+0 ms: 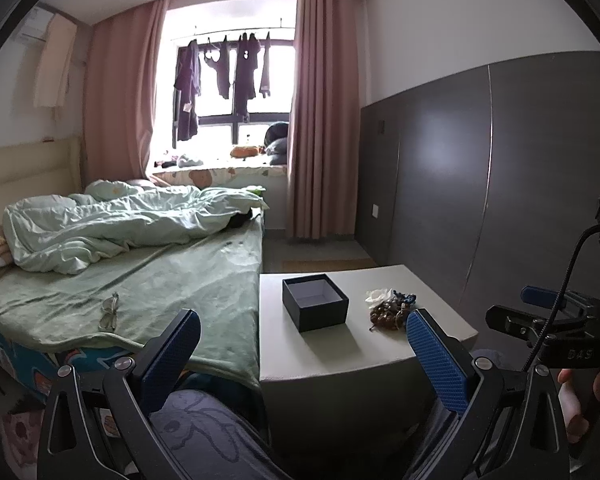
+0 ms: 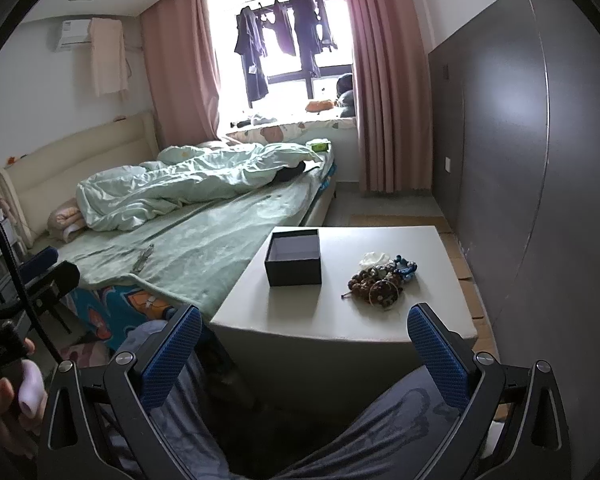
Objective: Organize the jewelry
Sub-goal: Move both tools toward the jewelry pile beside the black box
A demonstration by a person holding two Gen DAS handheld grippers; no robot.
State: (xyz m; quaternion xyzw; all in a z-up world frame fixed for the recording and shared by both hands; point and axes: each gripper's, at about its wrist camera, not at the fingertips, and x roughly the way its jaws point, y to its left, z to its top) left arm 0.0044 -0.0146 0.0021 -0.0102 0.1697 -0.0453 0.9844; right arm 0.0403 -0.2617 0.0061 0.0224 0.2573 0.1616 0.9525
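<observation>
1. Nearest: my left gripper (image 1: 303, 344) and right gripper (image 2: 304, 340) both hang short of the low white square table (image 2: 300, 320), above the operator's knees in grey patterned trousers (image 2: 400, 420). Both sets of jaws are spread wide, with nothing between the blue ribbed pads (image 2: 172, 356).
2. On the table, near side: a small open square box, dark navy outside with a pale lining (image 2: 294, 270); it looks empty from both views.
3. To its right, well apart from it: the task's thing, a heap of jewelry made of brown beaded bracelets, blue beads, thin wire hoops and a white piece at the back (image 2: 380, 280). Nothing has been grasped yet; I judge the task is at its start.
4. Risk: the strands look tangled. A pinch on one bracelet may drag the others along, towards the table's right edge, and spill them onto the floor.
5. Risk: thin hoops lie flat on the top; wide pads may slide over them or push them instead of lifting.
6. Risk: the box is light and unheld; a nudge from a loaded jaw could shove it towards the bed (image 1: 160, 272).
7. Hard to make out: how many pieces are in the heap, what the white piece is, and the box floor's near part, hidden by its front wall.
8. Farther: eyeglasses (image 1: 110, 312) on the green bedspread; the window is overexposed.
</observation>
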